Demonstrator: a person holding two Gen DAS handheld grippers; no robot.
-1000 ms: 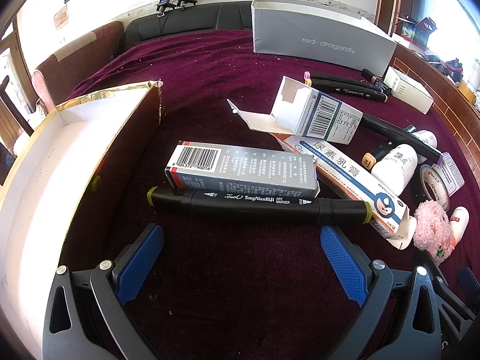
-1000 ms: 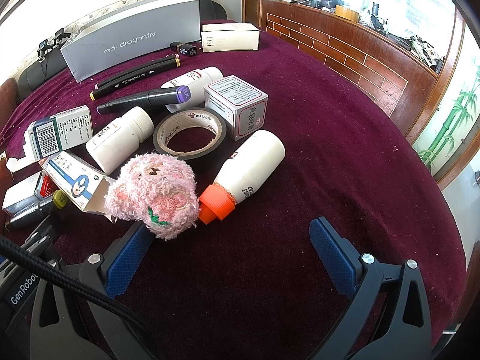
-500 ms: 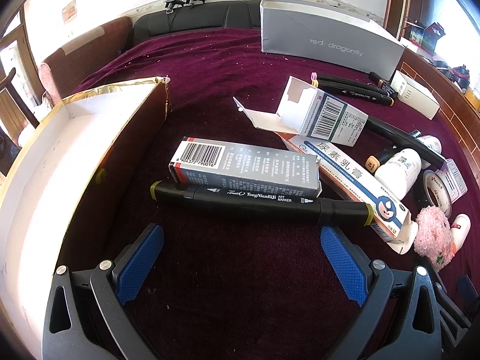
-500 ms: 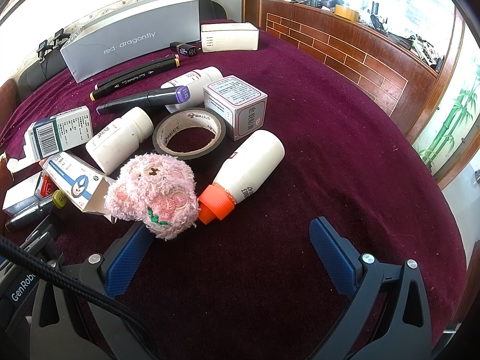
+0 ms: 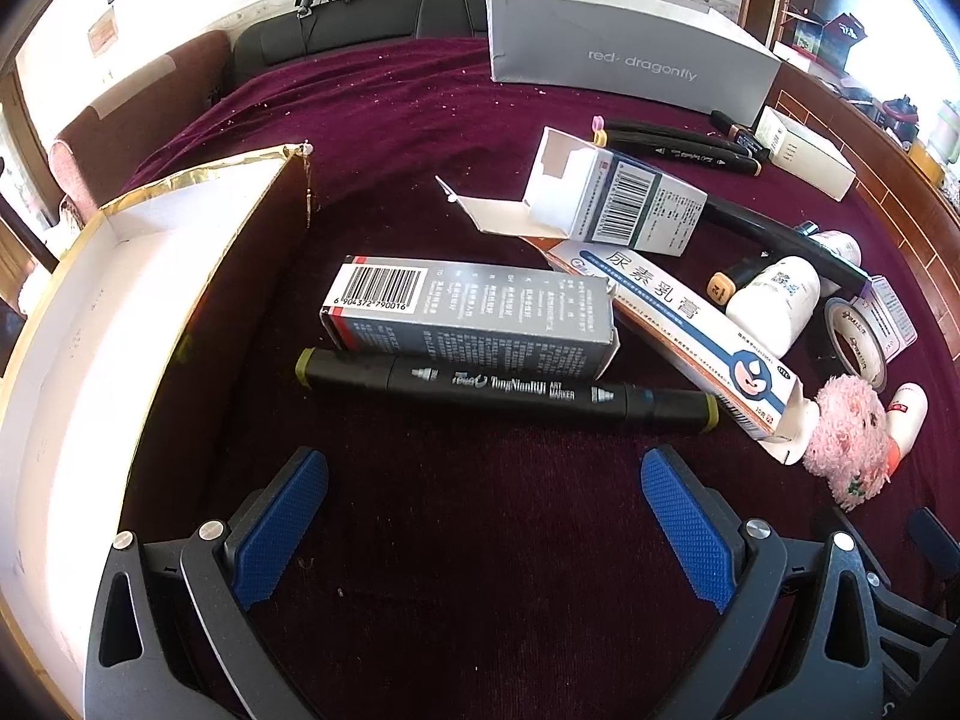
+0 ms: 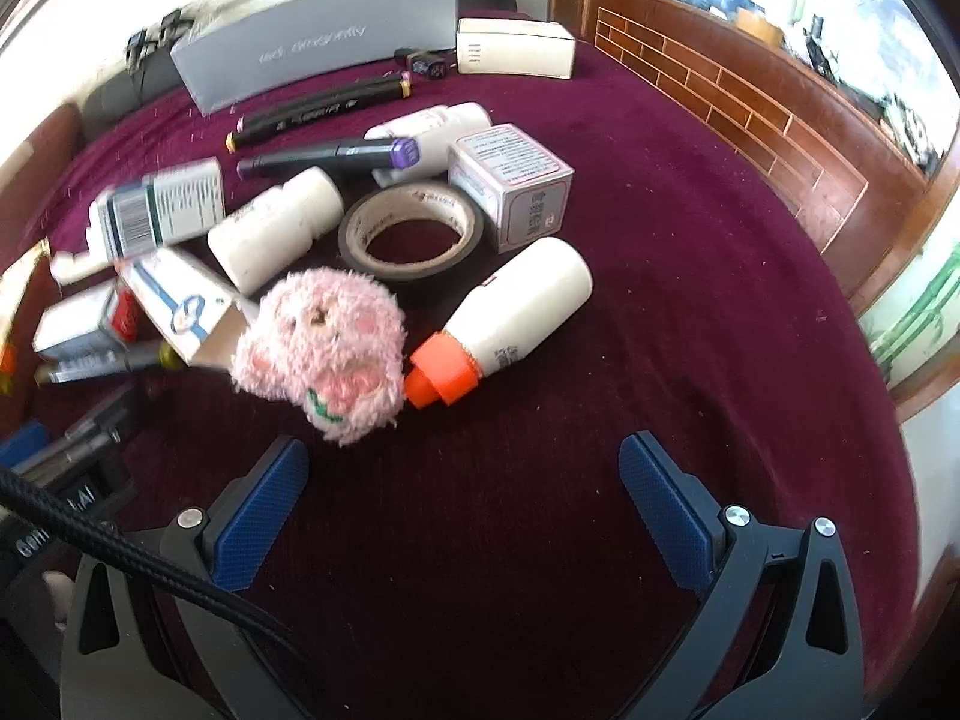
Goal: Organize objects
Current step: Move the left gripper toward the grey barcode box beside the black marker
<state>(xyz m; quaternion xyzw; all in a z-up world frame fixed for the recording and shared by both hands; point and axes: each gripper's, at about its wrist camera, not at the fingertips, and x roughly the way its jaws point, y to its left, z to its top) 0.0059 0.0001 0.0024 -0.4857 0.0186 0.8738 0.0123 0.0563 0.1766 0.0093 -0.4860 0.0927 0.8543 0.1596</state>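
Note:
My left gripper (image 5: 483,504) is open and empty, just short of a black art marker (image 5: 504,384) lying crosswise on the maroon cloth. Behind the marker lies a grey barcode box (image 5: 468,315), then a long ointment box (image 5: 678,324) and an open white carton (image 5: 618,201). An open gold-rimmed box (image 5: 90,324) stands at the left. My right gripper (image 6: 462,495) is open and empty, close to a pink plush toy (image 6: 324,348) and a white bottle with an orange cap (image 6: 516,312).
A tape roll (image 6: 411,231), a square carton (image 6: 510,183), a white pill bottle (image 6: 276,228) and a purple-capped marker (image 6: 336,156) lie beyond the plush. A grey "red dragonfly" box (image 5: 624,54) and more markers (image 5: 678,144) sit at the back. A wooden ledge (image 6: 750,114) borders the right.
My left gripper has shifted slightly, so the marker and boxes sit a little further right and higher. My right gripper has moved forward and up; its view is blurred.

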